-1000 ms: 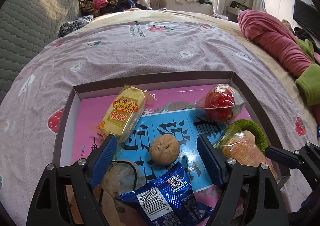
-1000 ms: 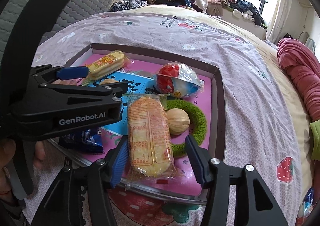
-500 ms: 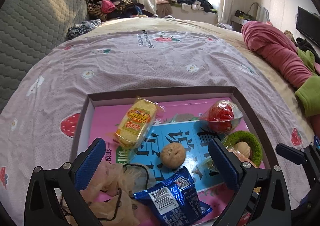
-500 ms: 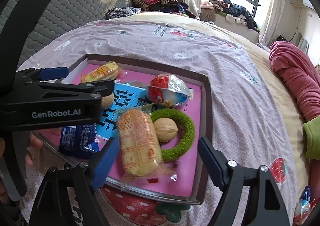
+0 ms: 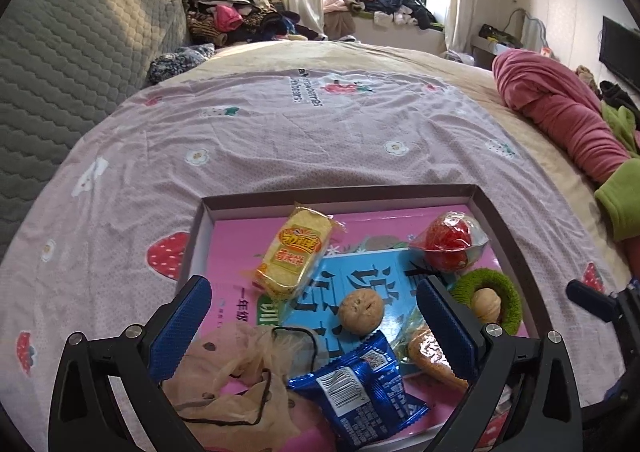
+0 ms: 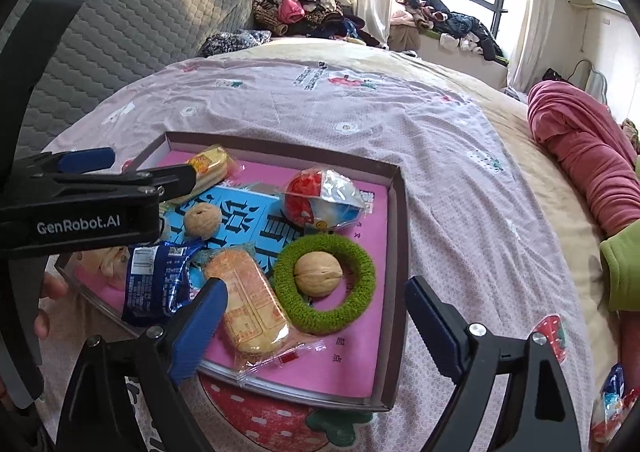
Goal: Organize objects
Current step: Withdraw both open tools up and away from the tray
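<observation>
Left gripper [image 5: 312, 312]: jaws spread wide, holding nothing, tilted down over the tray's [image 6: 396, 272] 7 o'clock corner.
Blue packet [image 5: 360, 388]: loose below it, beside a walnut [image 5: 361, 311].
Right gripper [image 6: 316, 322]: jaws have just been opening, nothing clamped; the orange biscuit pack [image 6: 250, 304] lies free by its left finger.
Green ring [image 6: 324, 284]: at 5 o'clock in the tray, around a second walnut.
Technique: lift both grippers clear before choosing another item.

Both the left gripper [image 5: 314, 306] and right gripper [image 6: 316, 306] have just opened wide and lifted away, the orange wrapped cracker packet [image 6: 250, 302] left lying in the shallow cardboard tray [image 6: 394, 260].
</observation>
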A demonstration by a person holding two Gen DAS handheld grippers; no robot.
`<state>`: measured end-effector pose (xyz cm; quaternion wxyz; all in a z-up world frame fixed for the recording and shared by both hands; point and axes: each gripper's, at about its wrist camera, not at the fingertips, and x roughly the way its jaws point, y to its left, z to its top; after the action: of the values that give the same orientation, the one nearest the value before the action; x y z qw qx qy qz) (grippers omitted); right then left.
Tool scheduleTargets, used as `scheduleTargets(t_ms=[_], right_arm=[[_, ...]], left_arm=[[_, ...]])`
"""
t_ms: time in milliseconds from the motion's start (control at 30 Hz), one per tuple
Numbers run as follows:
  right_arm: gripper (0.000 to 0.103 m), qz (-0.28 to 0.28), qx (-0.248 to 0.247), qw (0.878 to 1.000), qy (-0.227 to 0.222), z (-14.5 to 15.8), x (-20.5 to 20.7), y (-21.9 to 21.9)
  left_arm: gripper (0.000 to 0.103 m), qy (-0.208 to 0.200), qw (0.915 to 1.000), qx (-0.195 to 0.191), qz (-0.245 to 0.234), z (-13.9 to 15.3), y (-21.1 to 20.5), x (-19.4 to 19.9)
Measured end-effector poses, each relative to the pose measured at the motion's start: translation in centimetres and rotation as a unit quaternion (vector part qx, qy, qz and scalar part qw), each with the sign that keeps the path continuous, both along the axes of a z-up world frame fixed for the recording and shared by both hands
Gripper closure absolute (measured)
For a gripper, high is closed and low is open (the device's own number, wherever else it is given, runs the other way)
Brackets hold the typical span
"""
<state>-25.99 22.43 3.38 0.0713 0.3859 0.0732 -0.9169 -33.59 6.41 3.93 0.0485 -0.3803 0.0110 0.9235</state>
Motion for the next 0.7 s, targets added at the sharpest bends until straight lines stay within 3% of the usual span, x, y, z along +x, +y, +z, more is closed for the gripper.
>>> scheduleTargets(t_ms=[700], right_arm=[[0.002, -0.016, -0.034, 0.999, 0.036, 3.2, 1.6, 1.0]], left_arm=[[0.001, 0.014, 0.9995, -0.014, 0.024, 2.6, -0.6, 4.0]])
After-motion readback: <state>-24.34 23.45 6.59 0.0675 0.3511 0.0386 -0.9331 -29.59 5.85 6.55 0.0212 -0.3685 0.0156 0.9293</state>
